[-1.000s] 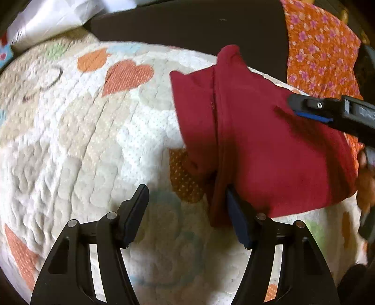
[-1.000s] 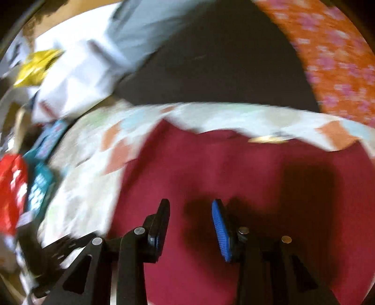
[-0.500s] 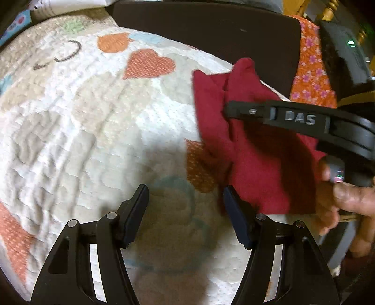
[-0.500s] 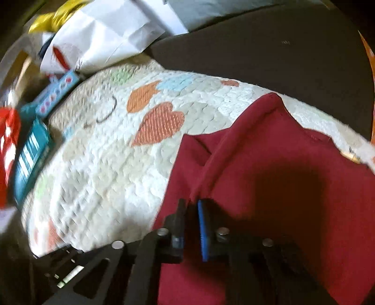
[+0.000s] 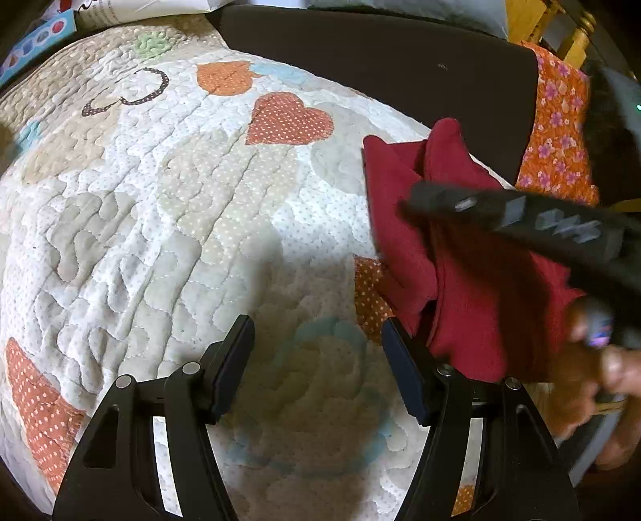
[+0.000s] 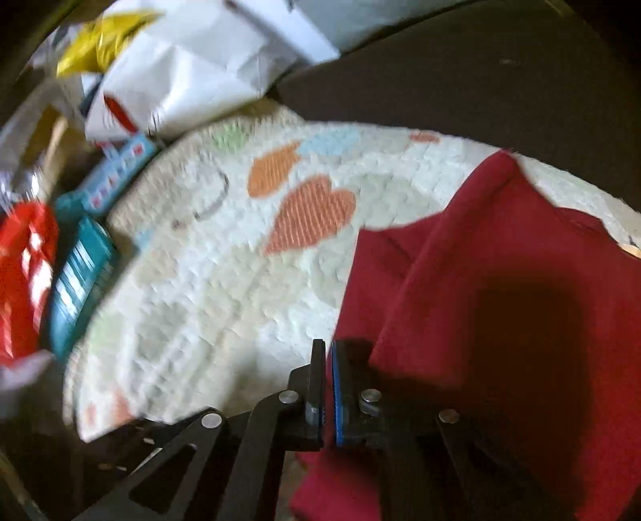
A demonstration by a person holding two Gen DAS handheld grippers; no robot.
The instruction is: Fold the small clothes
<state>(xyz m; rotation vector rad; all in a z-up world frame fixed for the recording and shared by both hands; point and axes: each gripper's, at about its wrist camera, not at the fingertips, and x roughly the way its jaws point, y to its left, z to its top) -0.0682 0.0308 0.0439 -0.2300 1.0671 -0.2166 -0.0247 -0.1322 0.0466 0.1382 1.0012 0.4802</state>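
So the garment (image 5: pixel 472 280) is lying on the quilt (image 5: pixel 160 240), over toward its right side. The left hand-held gripper (image 5: pixel 316 368) sits just left of the garment's near edge, above the quilt. The right hand-held gripper (image 6: pixel 326 384) is at the garment's left edge. Boxes (image 6: pixel 80 272) and a paper bag (image 6: pixel 180 76) sit off the quilt's far-left side, with a floral cloth (image 5: pixel 561 132) behind the garment on the right.

Garment (image 5: pixel 472 260): plain dark red, no print.
Quilt (image 5: pixel 168 224): cream with fine dots; orange polka-dot hearts, beige, pale blue and green patches, a dark dotted curl.
Floral cloth (image 5: pixel 561 132): orange with pink-purple flowers.
Left gripper (image 5: pixel 316 360): black frame, dark blue pads.
Right gripper (image 6: pixel 326 384): black, one blue pad.
Boxes (image 6: pixel 80 276): teal with white stripes; beside it red with white marks.
Bag (image 6: pixel 104 36): yellow.
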